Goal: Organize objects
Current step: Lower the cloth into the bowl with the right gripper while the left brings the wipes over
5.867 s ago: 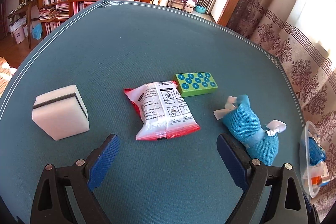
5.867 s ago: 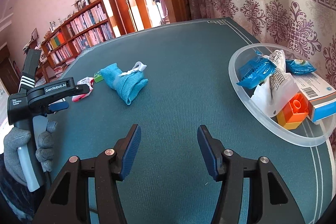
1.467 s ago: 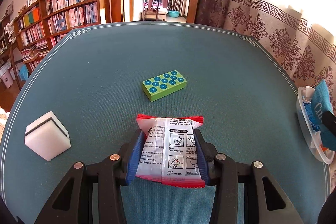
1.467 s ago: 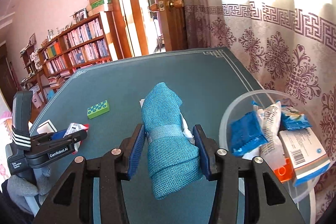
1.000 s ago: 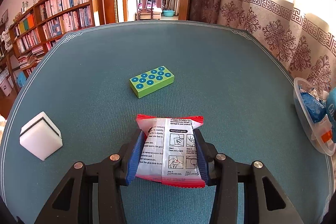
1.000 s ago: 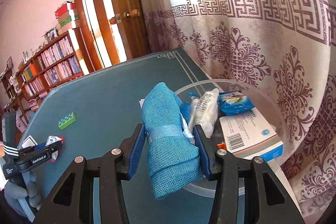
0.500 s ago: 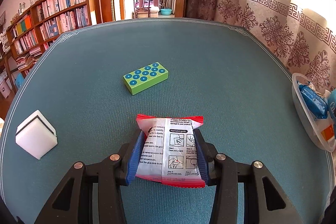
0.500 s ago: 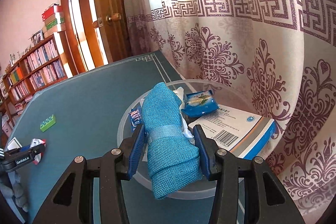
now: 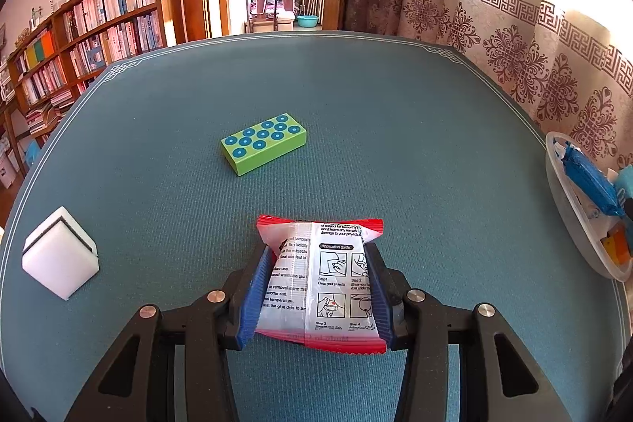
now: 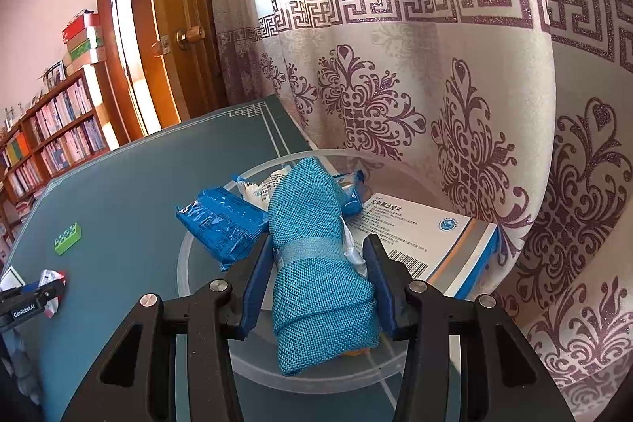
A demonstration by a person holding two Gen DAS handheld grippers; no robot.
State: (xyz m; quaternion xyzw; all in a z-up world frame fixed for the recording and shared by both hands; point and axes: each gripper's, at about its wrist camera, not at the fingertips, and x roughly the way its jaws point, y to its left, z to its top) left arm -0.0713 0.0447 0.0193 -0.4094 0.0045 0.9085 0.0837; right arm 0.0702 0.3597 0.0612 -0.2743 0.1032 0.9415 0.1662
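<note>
My left gripper (image 9: 318, 256) is shut on a white and red sachet (image 9: 322, 279) with printed instructions, held above the teal table. My right gripper (image 10: 318, 244) is shut on a rolled blue cloth (image 10: 316, 263) and holds it over the clear plastic bowl (image 10: 186, 252). The bowl holds a blue packet (image 10: 221, 224), a white medicine box (image 10: 427, 240) and other small packs. The bowl also shows at the right edge of the left wrist view (image 9: 569, 228). A green studded block (image 9: 263, 143) and a white sponge (image 9: 59, 258) lie on the table.
The table (image 9: 395, 113) ends at a patterned curtain (image 10: 474, 105) on the right. Bookshelves (image 9: 91, 34) and an open doorway stand beyond the far edge. The left gripper with the sachet shows at the lower left of the right wrist view (image 10: 35, 297).
My right gripper has carried the blue cloth from beside the bowl to over it. My left gripper, still holding the sachet, has drifted slightly right; the block and sponge shift left in view.
</note>
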